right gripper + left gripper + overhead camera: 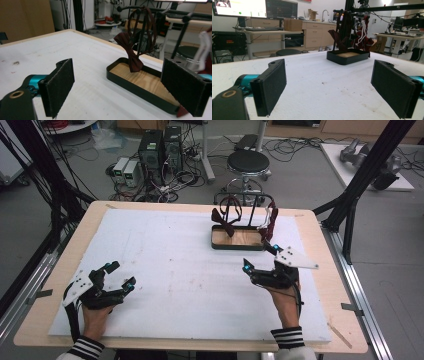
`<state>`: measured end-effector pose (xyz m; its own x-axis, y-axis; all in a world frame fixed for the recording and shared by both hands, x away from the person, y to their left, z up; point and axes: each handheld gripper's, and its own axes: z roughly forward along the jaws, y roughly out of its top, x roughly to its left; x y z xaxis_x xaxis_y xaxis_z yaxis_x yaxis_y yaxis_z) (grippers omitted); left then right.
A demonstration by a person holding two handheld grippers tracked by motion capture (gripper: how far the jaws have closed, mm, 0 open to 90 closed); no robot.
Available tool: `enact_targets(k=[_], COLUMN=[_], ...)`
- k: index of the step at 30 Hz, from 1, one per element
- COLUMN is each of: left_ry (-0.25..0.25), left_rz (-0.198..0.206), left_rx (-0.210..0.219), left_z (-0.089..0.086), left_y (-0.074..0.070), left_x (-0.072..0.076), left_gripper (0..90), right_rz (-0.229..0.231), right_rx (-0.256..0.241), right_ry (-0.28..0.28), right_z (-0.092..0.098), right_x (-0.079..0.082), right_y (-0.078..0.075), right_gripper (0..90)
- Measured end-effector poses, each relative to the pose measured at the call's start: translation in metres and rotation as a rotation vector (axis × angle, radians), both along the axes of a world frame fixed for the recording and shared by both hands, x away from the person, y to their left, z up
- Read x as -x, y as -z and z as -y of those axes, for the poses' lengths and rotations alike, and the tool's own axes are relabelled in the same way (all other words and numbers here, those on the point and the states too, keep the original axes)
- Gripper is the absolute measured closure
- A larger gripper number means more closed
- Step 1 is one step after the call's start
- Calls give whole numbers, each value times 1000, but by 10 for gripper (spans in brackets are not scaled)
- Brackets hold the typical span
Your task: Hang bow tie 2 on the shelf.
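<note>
A black tray with a wooden floor [237, 247] [337, 58] [120, 75] stands at the back right of the white board, under a black wire rack [245, 199]. A dark red bow tie [223, 223] [132, 55] hangs from the rack's left side by its strap, its bow down inside the tray. A second dark red piece with a white cord [270, 222] [362, 32] hangs at the right side. My right gripper [261, 258] [117, 87] is open just in front of the tray. My left gripper [121, 274] [328, 87] is open at the front left, with nothing between its jaws.
The white board [175, 265] covers most of the wooden table [320, 285]. A black frame post [365, 175] rises off the right edge. A round stool [248, 162] and computer boxes [160, 150] stand on the floor behind the table.
</note>
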<state>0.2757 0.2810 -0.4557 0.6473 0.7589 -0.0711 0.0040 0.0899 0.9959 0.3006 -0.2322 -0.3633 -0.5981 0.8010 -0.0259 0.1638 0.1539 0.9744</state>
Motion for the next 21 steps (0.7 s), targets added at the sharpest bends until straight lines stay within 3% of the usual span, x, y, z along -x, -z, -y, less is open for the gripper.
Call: enact_targets(k=[11,12,13,17,21], left_ry=[-8,-11,-12,-17,-26], left_rz=[2,6,4,7,8], left_rx=[-16,-19,-21,-26,-29], left_z=[1,2,2,3,3], left_y=[0,0,0,0,0], left_x=[1,1,1,1,2], left_gripper=[133,134,135,134,135], right_rz=[97,88,47,38,1], right_rx=[-35,-30,7,53,24], right_ry=[62,71,97,97,91], right_z=[33,34,33,27,28], right_x=[33,34,31,27,25], right_y=[41,45,47,51,52], right_gripper=[111,111,109,105,105])
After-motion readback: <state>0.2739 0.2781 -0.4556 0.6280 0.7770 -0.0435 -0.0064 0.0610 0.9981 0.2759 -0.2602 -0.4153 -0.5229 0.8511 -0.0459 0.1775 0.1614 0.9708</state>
